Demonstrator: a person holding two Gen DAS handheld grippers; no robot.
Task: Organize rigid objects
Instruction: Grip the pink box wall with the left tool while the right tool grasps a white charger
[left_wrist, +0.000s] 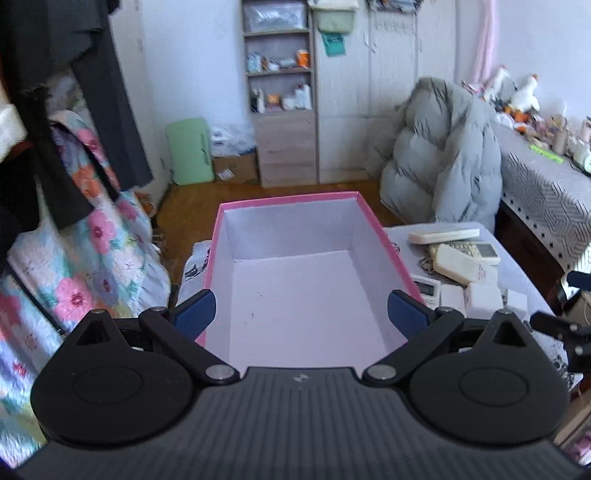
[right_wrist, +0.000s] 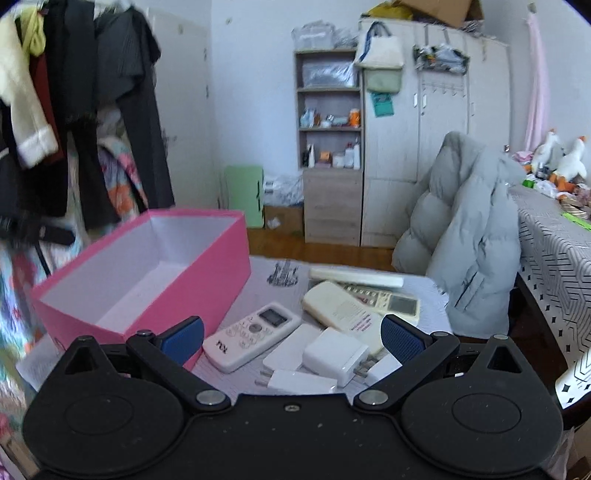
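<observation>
Remotes (right_wrist: 255, 335) and chargers (right_wrist: 334, 354) lie clustered at the tabletop's (right_wrist: 266, 269) right side, just beside the empty pink box (left_wrist: 288, 280) on its left, handy for loading. Both grippers, left (left_wrist: 300, 314) and right (right_wrist: 291, 338), hover with jaws open, holding nothing.

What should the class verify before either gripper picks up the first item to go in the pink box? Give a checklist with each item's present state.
1. Pink cardboard box open, upright, with room inside: ok.
2. Right gripper jaws open, nothing held: ok.
3. Left gripper jaws open over the box: ok.
4. White TCL remote control lying flat, nothing on top: ok.
5. White plug-in charger block free of neighbours: not ok, it rests against other adapters.
6. Cream remote control free to lift: cannot tell; it overlaps another remote.
</observation>
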